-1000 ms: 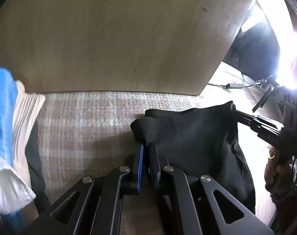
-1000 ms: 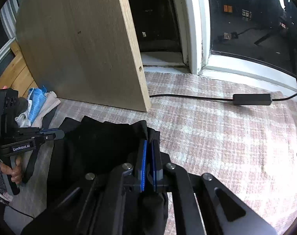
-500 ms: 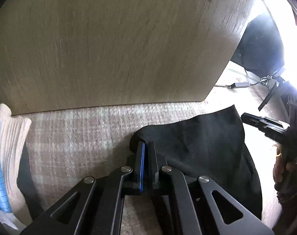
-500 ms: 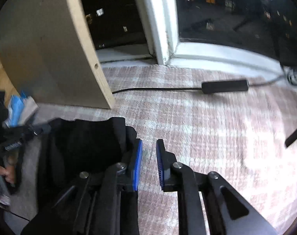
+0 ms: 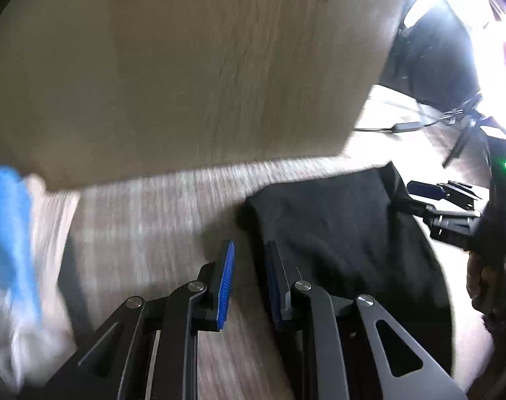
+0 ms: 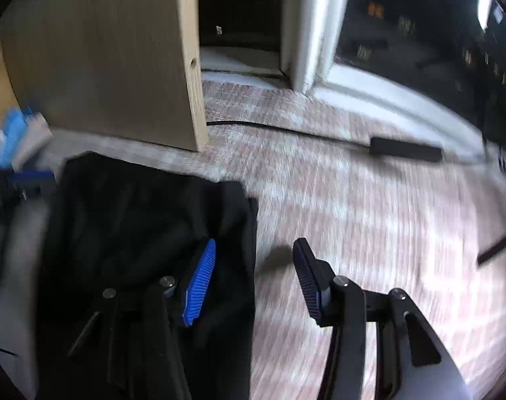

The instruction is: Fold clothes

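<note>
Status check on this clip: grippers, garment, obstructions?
Left gripper open, right gripper open, neither gripping. Black garment lying on plaid cover. Wooden panel just beyond; nothing blocking.

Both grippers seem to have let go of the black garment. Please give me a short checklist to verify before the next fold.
1. Left gripper open, fingers free of cloth: ok.
2. Right gripper open, nothing held: ok.
3. Black garment lies flat on the plaid surface: ok, as far as seen.
4. Garment edges lined up evenly: cannot tell, both views are blurred.
5. Garment apart from the wooden panel: ok.
6. Black cable clear of the garment: ok.
</note>
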`<state>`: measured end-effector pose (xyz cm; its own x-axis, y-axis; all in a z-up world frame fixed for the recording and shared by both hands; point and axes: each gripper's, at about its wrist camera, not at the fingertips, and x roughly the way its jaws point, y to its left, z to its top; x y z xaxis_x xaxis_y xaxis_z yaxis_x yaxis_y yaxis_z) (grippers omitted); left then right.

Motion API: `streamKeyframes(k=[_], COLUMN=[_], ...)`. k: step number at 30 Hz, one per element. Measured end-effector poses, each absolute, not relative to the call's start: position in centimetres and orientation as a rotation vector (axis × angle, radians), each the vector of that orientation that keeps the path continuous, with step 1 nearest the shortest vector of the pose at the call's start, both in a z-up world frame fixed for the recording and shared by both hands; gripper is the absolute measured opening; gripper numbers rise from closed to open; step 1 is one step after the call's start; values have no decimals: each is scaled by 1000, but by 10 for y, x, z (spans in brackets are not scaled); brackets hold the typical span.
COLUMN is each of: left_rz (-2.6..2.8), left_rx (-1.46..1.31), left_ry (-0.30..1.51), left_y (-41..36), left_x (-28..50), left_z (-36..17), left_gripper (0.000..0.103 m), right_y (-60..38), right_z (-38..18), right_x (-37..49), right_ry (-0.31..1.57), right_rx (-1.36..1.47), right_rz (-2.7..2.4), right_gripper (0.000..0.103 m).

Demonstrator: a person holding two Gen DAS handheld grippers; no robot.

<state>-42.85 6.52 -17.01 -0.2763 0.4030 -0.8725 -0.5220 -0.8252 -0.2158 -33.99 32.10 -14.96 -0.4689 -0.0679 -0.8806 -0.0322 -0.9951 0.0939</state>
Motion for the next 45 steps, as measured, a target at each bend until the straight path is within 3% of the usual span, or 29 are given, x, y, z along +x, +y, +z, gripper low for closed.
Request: streamKeyframes(k=[2, 5, 9, 14, 17, 22, 25, 30, 35, 41, 43, 45], left_rz=[2082, 2057, 1960, 1709, 1614, 1581, 1570, 1702, 1662, 1639, 1726, 1797], left_rx=[-1392, -1341, -1364, -1435, -1424, -1513, -1552, -1387, -1452, -1462, -1420, -1387], left_ry=[115, 190, 208, 168, 205, 408, 352, 301, 395, 388, 372, 333], left_y=[50, 25, -13, -9, 12, 9, -5, 11, 41, 29, 32, 39], left_x=[-404, -348, -265, -167, -129, -96, -102, -132, -157, -195, -233, -271], left_z=[-153, -124, -108, -133, -160, -198, -185, -157, -193, -152, -123, -107], left_gripper=[19, 31, 33, 33, 33, 33, 33, 33, 33, 33, 43, 50], right_y=[335, 340, 311, 235, 205, 181, 185, 192, 175, 207, 229, 250], right_z=[-121, -78, -50, -92, -127, -152, -141, -136, -155, -76, -42, -25], right_x=[-313, -255, -171, -91, -73, -63, -60, -63, -56, -83, -109, -147], right_ry=[-307, -423, -357, -139, -121, -80, -62, -67, 62, 47, 52, 52], right_rx=[1524, 1431, 1400, 1569, 1658, 1711, 1687, 1677, 1793, 1668, 1597, 1536], right_rz=[-2652, -2563, -2442, -2235, -2149, -2114, -2160, -2232, -2122, -2270, -2387, -2491], right_gripper=[48, 48, 48, 48, 48, 49, 49, 49, 49, 49, 51, 59])
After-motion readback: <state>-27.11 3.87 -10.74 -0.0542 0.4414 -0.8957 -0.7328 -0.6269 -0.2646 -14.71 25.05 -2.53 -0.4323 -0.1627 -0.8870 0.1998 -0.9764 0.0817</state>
